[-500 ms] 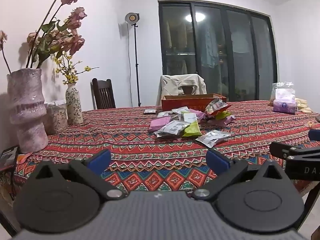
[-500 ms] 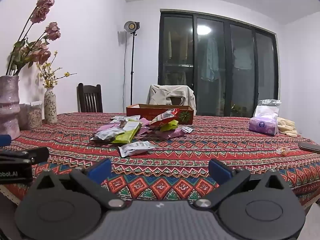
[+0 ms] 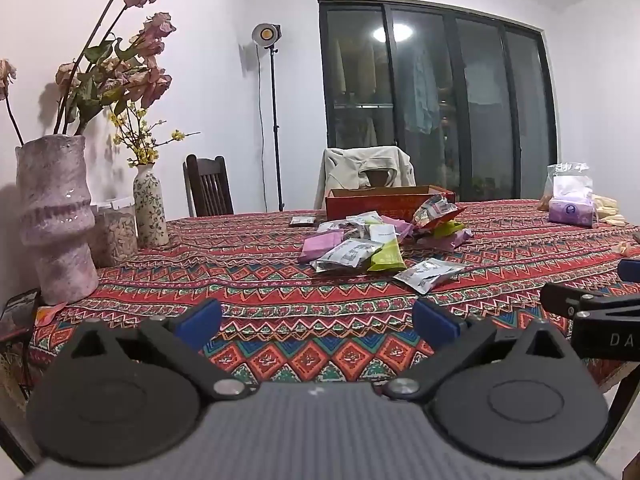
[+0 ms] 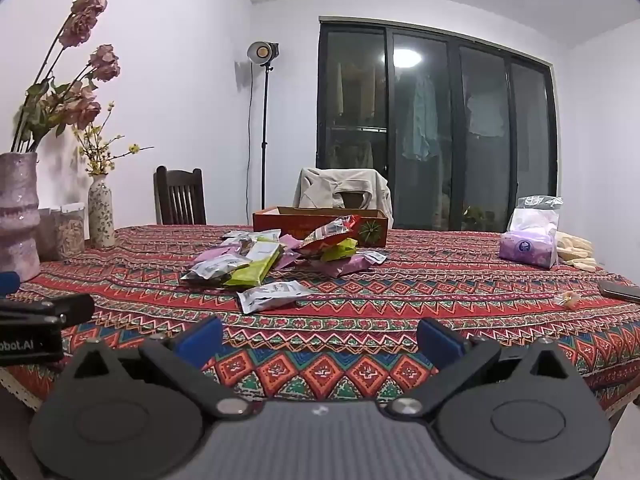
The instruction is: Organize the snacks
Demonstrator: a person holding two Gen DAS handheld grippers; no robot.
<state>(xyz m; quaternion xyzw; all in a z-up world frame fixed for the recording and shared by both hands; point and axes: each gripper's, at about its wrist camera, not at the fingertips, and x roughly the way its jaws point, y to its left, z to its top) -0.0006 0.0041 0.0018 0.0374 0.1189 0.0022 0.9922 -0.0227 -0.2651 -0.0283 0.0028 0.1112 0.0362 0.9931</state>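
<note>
White-walled dining room; table under a red patterned woven cloth (image 4: 360,320), loose snack packets, both my grippers empty.

Landmark: low red cardboard box (image 4: 320,226), open-topped, at the table's far side. Heap of foil and plastic snack packets (image 4: 276,258) lies on the cloth just in front of the box, none seen inside it; one silver foil packet (image 4: 272,294) rests apart, nearer me than the heap. Purple tissue pack (image 4: 526,250) well right of the box; tall mottled pink ceramic vase (image 3: 54,216) of dried flowers far left of it. My left gripper (image 3: 316,322) and right gripper (image 4: 318,338) hover over the near table edge, well short of the box, blue-padded jaws spread wide, nothing between them.
</note>
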